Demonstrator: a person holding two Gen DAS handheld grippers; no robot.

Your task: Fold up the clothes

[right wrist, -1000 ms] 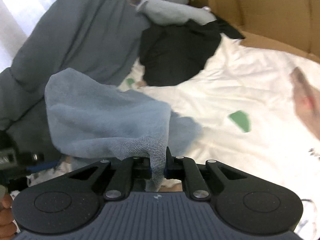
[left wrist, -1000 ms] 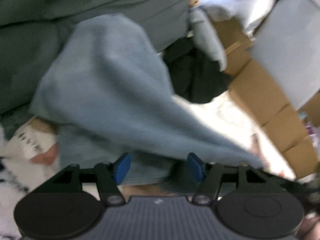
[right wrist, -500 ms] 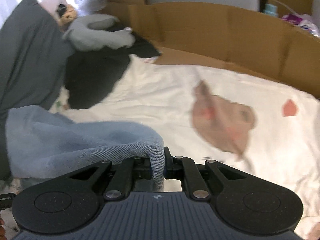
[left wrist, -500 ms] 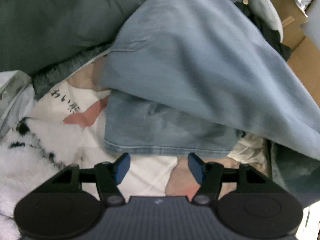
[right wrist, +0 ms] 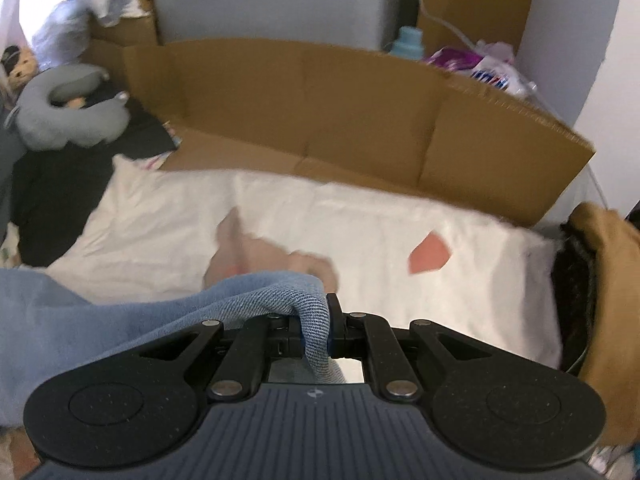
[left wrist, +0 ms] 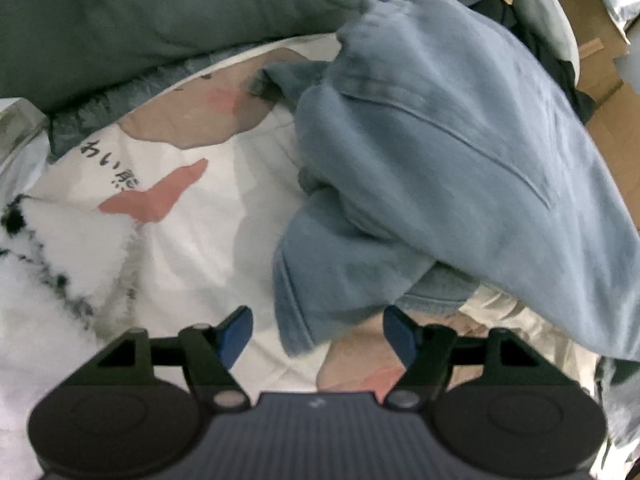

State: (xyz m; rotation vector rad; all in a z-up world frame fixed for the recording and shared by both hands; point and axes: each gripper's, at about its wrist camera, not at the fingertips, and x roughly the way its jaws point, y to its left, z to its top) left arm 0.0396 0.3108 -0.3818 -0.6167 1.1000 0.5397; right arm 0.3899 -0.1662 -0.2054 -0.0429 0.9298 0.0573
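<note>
The soft, limp blue garment is clamped by the right hand-held gripper, while the hem nearest the released, just-widened left hand-held gripper is judged the best hold.

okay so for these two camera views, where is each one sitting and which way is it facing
Left wrist: sits on the left gripper, looking steeply down at the light blue garment on the printed white bedding; its open blue-padded fingers show, jaws just widened, a cloth corner between them.
Right wrist: sits on the right gripper, facing across the bed toward a cardboard wall; shut on the garment's edge.
Shared: the garment and bedding.
</note>
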